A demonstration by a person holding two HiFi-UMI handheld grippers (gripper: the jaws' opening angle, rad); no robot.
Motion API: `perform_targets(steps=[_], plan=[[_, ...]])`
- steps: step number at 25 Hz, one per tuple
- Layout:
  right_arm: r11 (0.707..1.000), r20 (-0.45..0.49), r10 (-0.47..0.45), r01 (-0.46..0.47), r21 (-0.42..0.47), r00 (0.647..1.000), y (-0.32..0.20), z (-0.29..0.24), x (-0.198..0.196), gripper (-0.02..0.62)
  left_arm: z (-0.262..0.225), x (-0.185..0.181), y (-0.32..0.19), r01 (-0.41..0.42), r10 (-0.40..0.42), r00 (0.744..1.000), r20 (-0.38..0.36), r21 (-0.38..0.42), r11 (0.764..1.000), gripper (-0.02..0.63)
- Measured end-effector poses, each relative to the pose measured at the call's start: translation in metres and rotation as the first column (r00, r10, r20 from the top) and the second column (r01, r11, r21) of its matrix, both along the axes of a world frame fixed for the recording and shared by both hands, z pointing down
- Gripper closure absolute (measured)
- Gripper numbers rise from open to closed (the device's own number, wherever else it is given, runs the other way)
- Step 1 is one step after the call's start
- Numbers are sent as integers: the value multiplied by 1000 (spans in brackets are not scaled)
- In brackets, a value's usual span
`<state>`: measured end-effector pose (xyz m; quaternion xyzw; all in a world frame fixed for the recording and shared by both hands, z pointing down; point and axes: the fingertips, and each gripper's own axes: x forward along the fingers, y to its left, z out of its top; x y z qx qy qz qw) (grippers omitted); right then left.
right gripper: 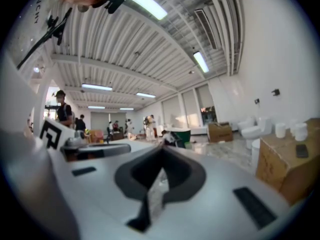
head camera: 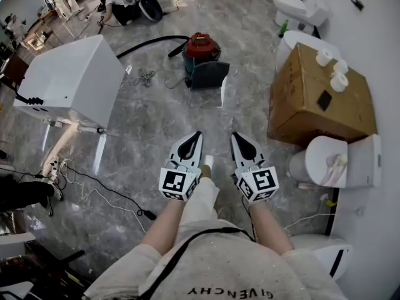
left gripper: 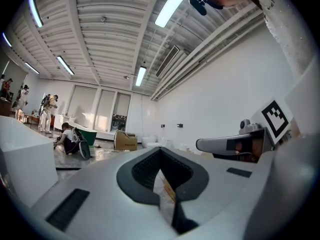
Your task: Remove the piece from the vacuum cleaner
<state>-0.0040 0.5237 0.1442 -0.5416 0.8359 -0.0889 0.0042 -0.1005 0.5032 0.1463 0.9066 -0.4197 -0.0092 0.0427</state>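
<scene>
**Two claws shut and empty; vacuum cleaner out ahead on the floor**

Both claws read closed from my station. Left claw (head camera: pixel 198 134): jaws together in its own view, nothing between the pads, pointing level across the room. Right claw (head camera: pixel 235 135): likewise jaws together, nothing held. The two sit side by side, near each other but not touching. Each carries its marker cube, left cube (head camera: pixel 179 184) and right cube (head camera: pixel 259 184), at the end nearest the person's forearms.

Past the tips lies grey marbled floor (head camera: pixel 156 120).

The vacuum cleaner (head camera: pixel 201 58) stands on that floor ahead of both claws and well apart from them, roughly in line with the left one. It has a red top and a dark lower body. A black hose (head camera: pixel 147 42) runs off from it to the left. Which part is the piece to come off, I cannot tell from these views.

To the right of the claws, a cardboard box (head camera: pixel 312 99) sits on the floor with white rolls (head camera: pixel 331 67) on its top. A white toilet (head camera: pixel 334 161) stands just beside the box, on its nearer side.

To the left stands a large white box-shaped unit (head camera: pixel 75 80), and a power strip with cables (head camera: pixel 53 167) lies on the floor near it.

At the far end of the room, a person (head camera: pixel 115 5) is crouched low on the floor.
</scene>
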Motion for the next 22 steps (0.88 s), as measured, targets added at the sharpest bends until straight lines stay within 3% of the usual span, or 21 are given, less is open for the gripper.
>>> perform_targets(steps=[22], plan=[[998,-23,23,-24,-63,999,-158,18,23,581,20,15,-167,-18,18,1000,8,-51,999,588]])
